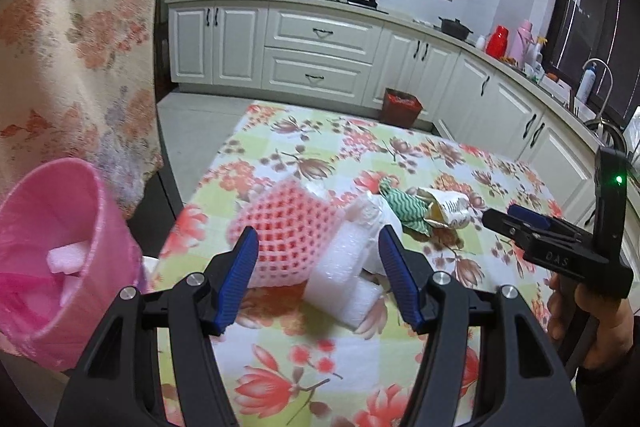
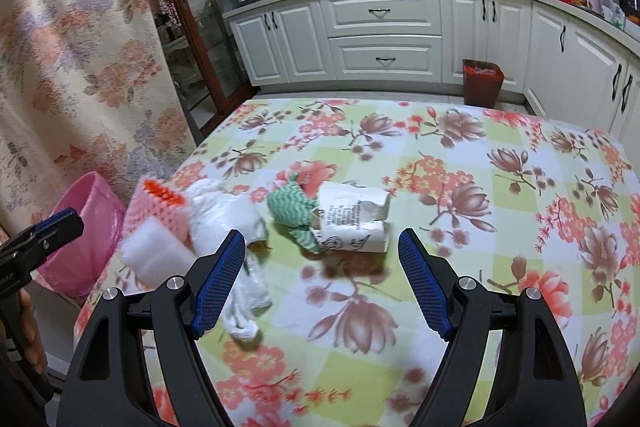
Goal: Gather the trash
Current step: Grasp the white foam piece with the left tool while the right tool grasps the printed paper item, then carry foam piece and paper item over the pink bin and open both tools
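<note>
A heap of trash lies on the floral tablecloth (image 1: 320,367). It holds a pink foam net (image 1: 288,231), a white foam sheet (image 1: 340,267), a white plastic bag (image 2: 228,219), a green zigzag cloth (image 2: 296,211) and a crumpled printed paper wrapper (image 2: 352,223). My left gripper (image 1: 318,279) hangs open above the table's left end, its blue pads framing the net and foam without touching them. My right gripper (image 2: 324,279) stands open short of the cloth and wrapper, nothing between its pads. A pink bin (image 1: 80,227) beside the table's left edge holds foam scraps.
A brown bin (image 2: 482,83) lined in red stands on the floor by the white cabinets (image 2: 384,39). A floral curtain (image 1: 80,27) hangs at the left, close to the pink bin. A hand (image 1: 580,307) holds the right gripper's handle.
</note>
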Demonstrator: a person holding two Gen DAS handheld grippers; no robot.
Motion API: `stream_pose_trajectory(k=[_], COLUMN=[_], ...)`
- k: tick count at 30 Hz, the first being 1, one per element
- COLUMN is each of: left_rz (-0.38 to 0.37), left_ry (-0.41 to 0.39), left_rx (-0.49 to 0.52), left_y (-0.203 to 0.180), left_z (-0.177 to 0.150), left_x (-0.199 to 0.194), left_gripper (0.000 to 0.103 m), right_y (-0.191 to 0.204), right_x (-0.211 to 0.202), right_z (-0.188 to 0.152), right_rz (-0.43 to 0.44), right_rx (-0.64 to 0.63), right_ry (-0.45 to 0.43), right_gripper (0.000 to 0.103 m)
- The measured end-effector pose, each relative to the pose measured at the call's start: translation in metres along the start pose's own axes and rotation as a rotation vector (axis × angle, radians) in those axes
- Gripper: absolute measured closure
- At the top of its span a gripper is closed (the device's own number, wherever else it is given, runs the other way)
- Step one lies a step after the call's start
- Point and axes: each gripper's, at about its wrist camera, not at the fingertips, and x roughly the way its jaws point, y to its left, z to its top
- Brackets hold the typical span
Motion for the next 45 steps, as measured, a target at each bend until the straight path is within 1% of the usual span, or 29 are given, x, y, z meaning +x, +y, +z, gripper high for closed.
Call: stream_pose_trajectory(k=[10,21,24,27,28,30,31,37,45], left_rz=[-0.025,-0.044,-0.041,-0.037,-0.036,-0.037,-0.035,-0.044,-0.049], left_ry=[0.077,0.134,0.146,0.158,0.161,0.167,0.169,0.157,0.124], left_rx=[0.016,0.029,0.040,0.055,0.061,0.071,0.079,0.090,0.091], left_y=[-0.011,-0.016,-0.016,-0.017,-0.018,-0.019,-0.020,-0.023,-0.027], left_z=[-0.011,-0.020,-0.021,-0.023,-0.024,-0.025,-0.025,-0.025,-0.023], left_x=[0.040,0.068,0.072,0.076,0.076,0.076,0.076,0.067,0.043], left_gripper=[0.043,0.043,0.044,0.053,0.055,0.064,0.064,0.066,0.066], right_y=[-0.012,-0.010,-0.010,-0.010,-0.010,-0.011,-0.011,-0.011,-0.011], right_x=[0.037,0.073,0.077,0.080,0.080,0.080,0.079,0.065,0.034], right_z=[0.007,0.010,0.010,0.009,0.009,0.008,0.007,0.001,-0.005], right_rz=[-0.034,-0.071,-0.073,-0.074,-0.074,-0.074,-0.074,-0.075,-0.079], right_rx=[-0.002,-0.036,-0.036,-0.039,-0.041,-0.042,-0.042,-0.039,-0.023], right_ry=[0.035,0.080,0.087,0.097,0.100,0.104,0.105,0.098,0.068], right_gripper=[0.027,0.027,0.032,0.042,0.045,0.052,0.054,0.054,0.054])
